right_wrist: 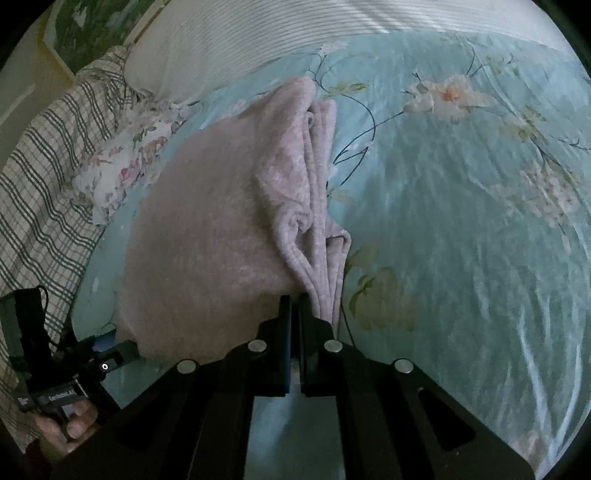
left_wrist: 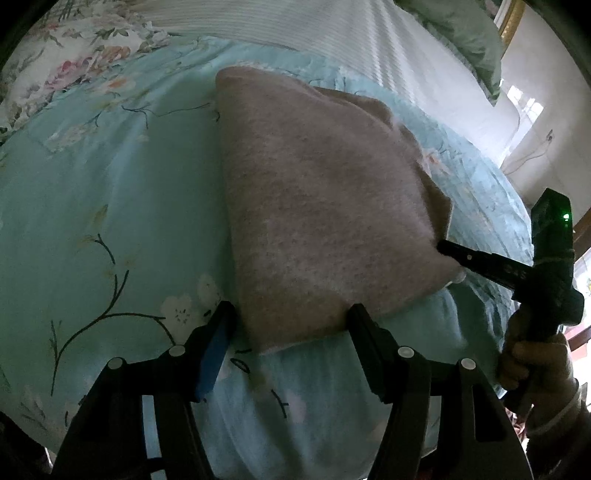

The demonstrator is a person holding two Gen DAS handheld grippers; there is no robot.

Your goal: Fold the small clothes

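Observation:
A pinkish-beige fuzzy garment [left_wrist: 325,206] lies folded in a rough rectangle on the light blue floral bedspread [left_wrist: 103,206]. My left gripper [left_wrist: 291,317] is open, its fingers either side of the garment's near corner. My right gripper [left_wrist: 448,254] comes in from the right and touches the garment's right edge. In the right wrist view the right gripper [right_wrist: 294,301] is shut at the garment's [right_wrist: 207,221] near edge, where several folded layers [right_wrist: 317,206] stack up; whether cloth is pinched between the pads is hidden. The left gripper [right_wrist: 118,350] shows at lower left.
A white ribbed pillow [left_wrist: 295,26] lies at the head of the bed. A green pillow [left_wrist: 469,33] is at the back right. A plaid cloth [right_wrist: 48,177] and a floral cloth [right_wrist: 125,162] lie to the left in the right wrist view.

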